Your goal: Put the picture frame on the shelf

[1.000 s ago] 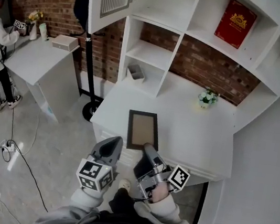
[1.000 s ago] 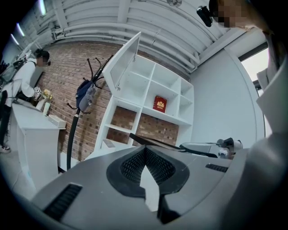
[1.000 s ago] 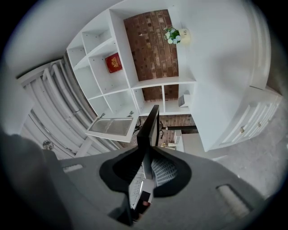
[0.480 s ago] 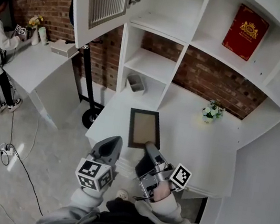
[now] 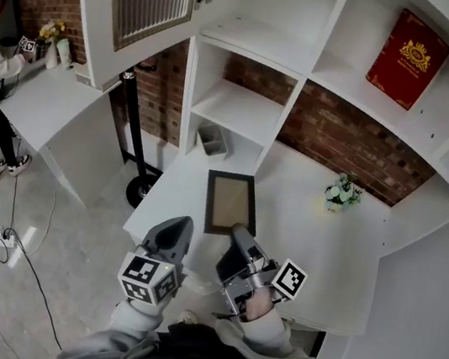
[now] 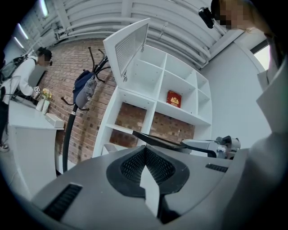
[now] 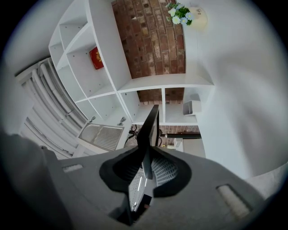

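Shelf unit (image 5: pixel 314 62) brought nearer, both grippers carried forward. Picture frame (image 5: pixel 231 203) held flat over desk (image 5: pixel 316 241), near edge clamped by right gripper (image 5: pixel 238 233). Left gripper (image 5: pixel 178 225) closed, empty, at its 9 o'clock. Frame to be kept level, then raised toward open compartment (image 5: pixel 237 104) at 12 o'clock.

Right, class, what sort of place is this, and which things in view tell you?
Likely a home-style room staged for recording: a white shelf unit holding a red book, a brick wall behind it, and loose cables on a glossy floor.
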`<control>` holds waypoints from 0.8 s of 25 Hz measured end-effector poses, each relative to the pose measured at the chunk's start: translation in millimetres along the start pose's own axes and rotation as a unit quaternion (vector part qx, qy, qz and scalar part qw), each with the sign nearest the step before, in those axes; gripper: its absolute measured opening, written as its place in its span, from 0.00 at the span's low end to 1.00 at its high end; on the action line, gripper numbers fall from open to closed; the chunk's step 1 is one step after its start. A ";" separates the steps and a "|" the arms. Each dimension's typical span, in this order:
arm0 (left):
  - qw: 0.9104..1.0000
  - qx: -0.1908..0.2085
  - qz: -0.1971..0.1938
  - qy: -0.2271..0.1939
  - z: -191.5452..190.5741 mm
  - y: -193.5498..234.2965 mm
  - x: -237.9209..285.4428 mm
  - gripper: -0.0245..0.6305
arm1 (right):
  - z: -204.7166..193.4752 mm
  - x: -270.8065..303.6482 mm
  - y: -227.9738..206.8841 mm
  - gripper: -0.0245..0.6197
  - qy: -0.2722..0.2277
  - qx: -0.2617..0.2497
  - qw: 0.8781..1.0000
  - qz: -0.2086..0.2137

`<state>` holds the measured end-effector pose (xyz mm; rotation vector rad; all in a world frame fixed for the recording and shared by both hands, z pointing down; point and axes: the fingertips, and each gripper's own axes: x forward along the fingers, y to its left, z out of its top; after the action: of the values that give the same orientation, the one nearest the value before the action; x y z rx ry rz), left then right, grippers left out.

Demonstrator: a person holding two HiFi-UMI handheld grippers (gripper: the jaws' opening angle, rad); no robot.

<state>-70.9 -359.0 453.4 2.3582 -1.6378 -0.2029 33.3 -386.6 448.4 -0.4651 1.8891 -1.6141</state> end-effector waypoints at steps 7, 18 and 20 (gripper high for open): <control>1.000 0.004 0.011 0.008 0.9 10.2 18.6 0.04 | 18.2 15.4 -10.3 0.14 0.002 0.009 1.000 0.004; 1.000 0.004 0.002 0.030 6.1 29.9 53.1 0.04 | 32.6 50.7 -10.8 0.14 -0.001 0.014 1.000 0.009; 1.000 0.005 0.004 0.029 11.7 37.1 62.1 0.04 | 38.1 57.9 -12.0 0.14 -0.007 0.015 1.000 0.007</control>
<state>-85.3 -430.8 455.1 2.3426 -1.6248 -0.1227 12.6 -453.8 444.6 -0.4489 1.8517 -1.6243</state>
